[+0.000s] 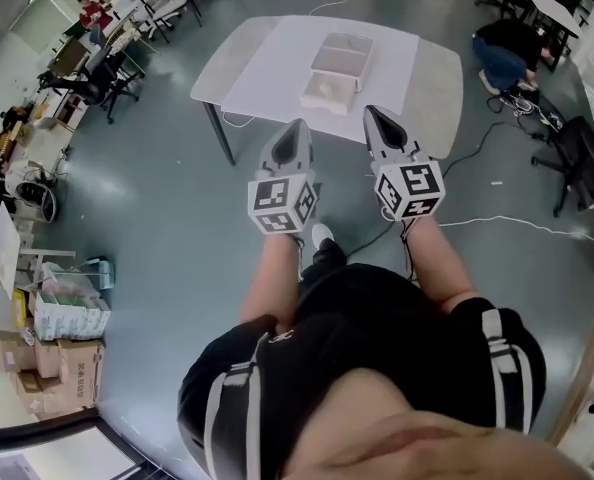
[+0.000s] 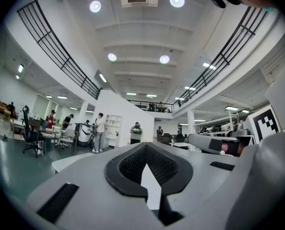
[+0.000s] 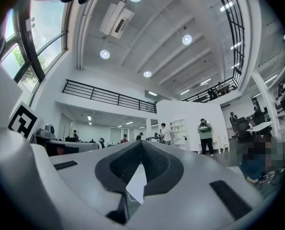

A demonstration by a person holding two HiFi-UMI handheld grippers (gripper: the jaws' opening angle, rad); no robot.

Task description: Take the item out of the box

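**Task not begun: box out of reach**

Standing off from the table [image 1: 435, 96]. White box [image 1: 335, 70] sits mid-table, well ahead of both tools; the item inside can't be made out. Left gripper [image 1: 297, 126] and right gripper [image 1: 371, 115] held level, jaws closed tip to tip, nothing between them. All left to do: approach, grasp item, lift out

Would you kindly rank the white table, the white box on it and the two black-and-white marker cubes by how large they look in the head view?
1. white table: clearly largest.
2. white box, left marker cube, right marker cube: near alike; the cubes sit nearer the camera, so I won't rank these.
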